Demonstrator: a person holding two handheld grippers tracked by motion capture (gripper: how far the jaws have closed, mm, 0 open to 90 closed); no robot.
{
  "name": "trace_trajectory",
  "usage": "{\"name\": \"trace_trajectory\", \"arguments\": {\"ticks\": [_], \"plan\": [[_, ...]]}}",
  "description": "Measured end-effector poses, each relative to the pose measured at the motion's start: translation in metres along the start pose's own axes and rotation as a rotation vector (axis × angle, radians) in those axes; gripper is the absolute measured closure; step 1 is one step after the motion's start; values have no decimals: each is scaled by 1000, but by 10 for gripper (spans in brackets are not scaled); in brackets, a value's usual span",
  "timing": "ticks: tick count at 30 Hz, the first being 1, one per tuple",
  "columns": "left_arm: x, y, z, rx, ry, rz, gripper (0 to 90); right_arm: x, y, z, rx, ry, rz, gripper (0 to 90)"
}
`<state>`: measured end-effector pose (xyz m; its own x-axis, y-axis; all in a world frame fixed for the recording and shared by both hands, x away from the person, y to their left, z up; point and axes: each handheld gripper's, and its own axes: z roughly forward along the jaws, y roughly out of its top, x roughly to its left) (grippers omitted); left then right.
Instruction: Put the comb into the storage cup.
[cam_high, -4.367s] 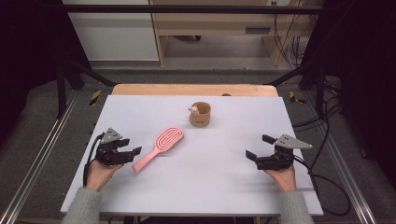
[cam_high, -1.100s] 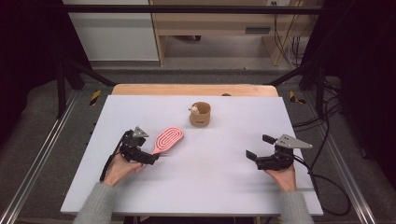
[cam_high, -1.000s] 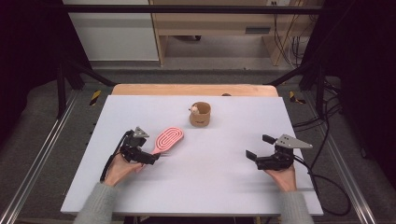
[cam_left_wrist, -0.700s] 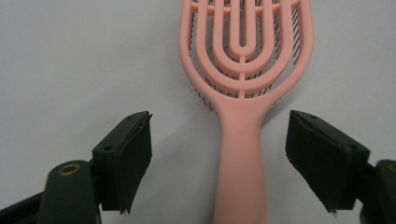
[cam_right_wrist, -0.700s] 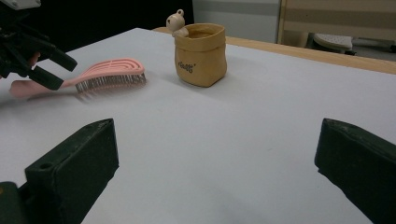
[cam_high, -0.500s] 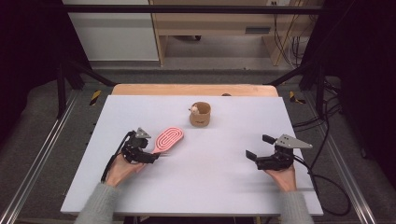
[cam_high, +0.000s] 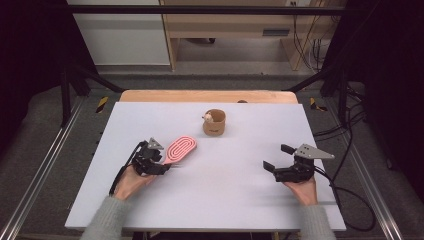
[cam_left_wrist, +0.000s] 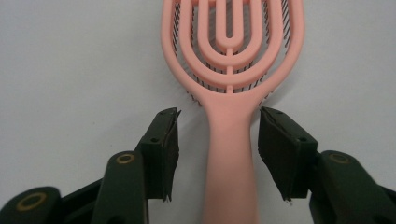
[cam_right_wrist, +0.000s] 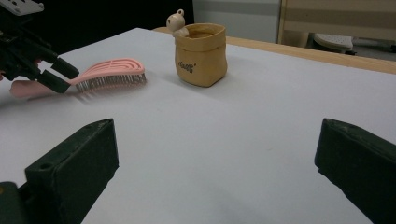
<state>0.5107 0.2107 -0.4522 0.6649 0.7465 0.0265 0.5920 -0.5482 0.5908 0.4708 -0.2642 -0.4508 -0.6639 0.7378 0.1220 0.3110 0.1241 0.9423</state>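
Observation:
A pink hairbrush (cam_high: 181, 148) lies bristles down on the white table, its head toward the far right. My left gripper (cam_high: 161, 165) is open around the brush's handle (cam_left_wrist: 231, 154), a jaw on each side with gaps between pads and handle. From the right gripper view the same hairbrush (cam_right_wrist: 109, 72) lies at the left, with the left gripper (cam_right_wrist: 58, 74) at its handle. A tan pouch-shaped cup (cam_high: 214, 122) with a small figure on its rim stands behind the brush. My right gripper (cam_high: 276, 159) rests open on the table's right side, nothing between its jaws.
The white table top (cam_high: 225, 190) has a wooden strip (cam_high: 205, 96) along its far edge. Black frame bars and cables run around the table, cables thickest at the right (cam_high: 350, 195). Broad bare surface lies between the two grippers.
Since 4.4 s ago my left gripper has moved right and forward to the brush's handle, now straddling it. Over the last second it barely shifted. The right gripper has stayed still.

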Motion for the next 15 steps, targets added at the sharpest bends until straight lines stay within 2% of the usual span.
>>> {"name": "trace_trajectory", "arguments": {"ticks": [10, 15], "plan": [[-2, 1, 3, 16, -5, 15, 563, 0, 0, 0, 1, 1, 1, 3], [-4, 1, 5, 27, 8, 27, 590, 0, 0, 0, 1, 1, -1, 3]]}}
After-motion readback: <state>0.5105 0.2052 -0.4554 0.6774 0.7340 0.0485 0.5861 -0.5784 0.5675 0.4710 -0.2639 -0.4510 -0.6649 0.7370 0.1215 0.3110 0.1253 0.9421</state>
